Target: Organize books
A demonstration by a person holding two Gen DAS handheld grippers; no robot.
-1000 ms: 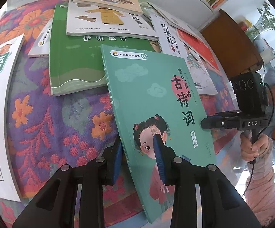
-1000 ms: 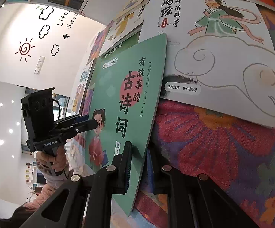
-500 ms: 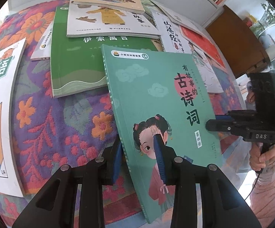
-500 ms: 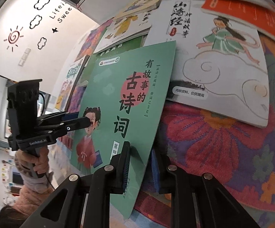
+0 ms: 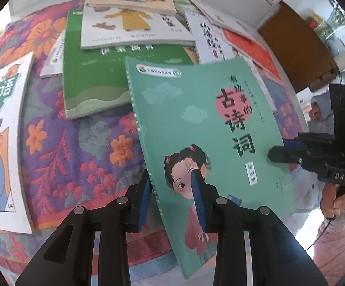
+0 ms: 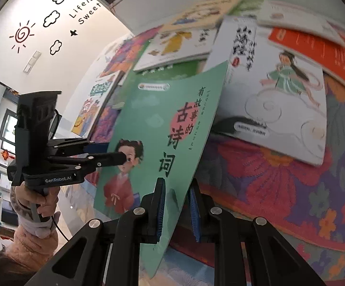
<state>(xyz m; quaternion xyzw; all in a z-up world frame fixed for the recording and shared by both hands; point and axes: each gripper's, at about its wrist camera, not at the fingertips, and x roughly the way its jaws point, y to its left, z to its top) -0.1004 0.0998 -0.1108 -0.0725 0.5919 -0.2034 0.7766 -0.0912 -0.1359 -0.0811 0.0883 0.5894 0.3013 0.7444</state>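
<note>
We held the teal poetry book (image 6: 162, 128) tilted above the floral cloth (image 6: 279, 186), our right gripper (image 6: 176, 209) clamping its lower edge, our left gripper (image 6: 115, 158) gripping its spine side, jaws having just closed further.

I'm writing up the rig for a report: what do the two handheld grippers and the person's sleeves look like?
Both grippers are black plastic with angular two-finger linkages, silver pivot screws and blue ribbed pads. The left gripper reads "GenRobot.AI" in white; the right gripper reads "DAS" and carries a black box with round lenses. A thin black cable hangs from the right handle. The sleeve is fuzzy pink.
</note>
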